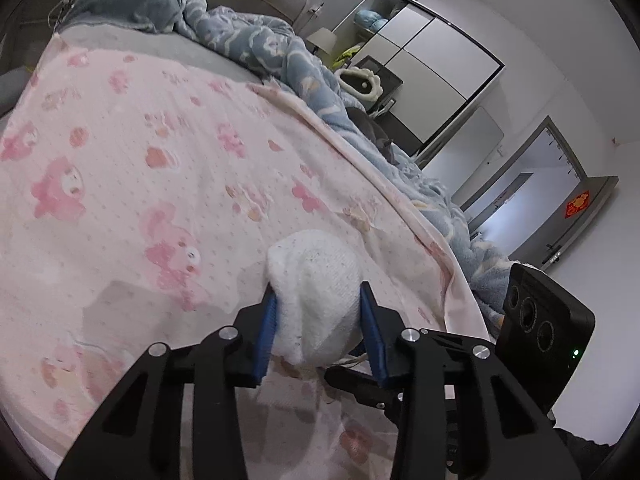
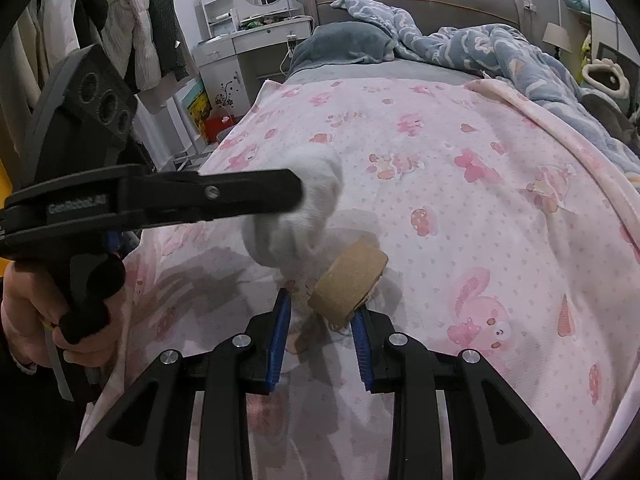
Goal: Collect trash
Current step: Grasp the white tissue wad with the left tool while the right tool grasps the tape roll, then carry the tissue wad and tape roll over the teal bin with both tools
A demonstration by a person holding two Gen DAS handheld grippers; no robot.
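My left gripper (image 1: 318, 300) is shut on a crumpled white cloth or tissue wad (image 1: 316, 292) and holds it just above the pink bed cover (image 1: 140, 160). The right wrist view shows that gripper from the side, and the white wad (image 2: 296, 216) hangs from its tip. My right gripper (image 2: 322, 304) is open; a brown cardboard roll (image 2: 348, 282) sits tilted at its right fingertip, against the blue pad. I cannot tell whether the roll rests on the cover or on the finger.
A rumpled blue blanket (image 2: 500, 52) lies along the bed's far side, with a grey pillow (image 2: 344, 40) by the headboard. A white dresser with a mirror (image 2: 248, 40) and hanging clothes (image 2: 132, 20) stand left of the bed. A wardrobe (image 1: 420, 64) and an open door (image 1: 532, 184) lie beyond.
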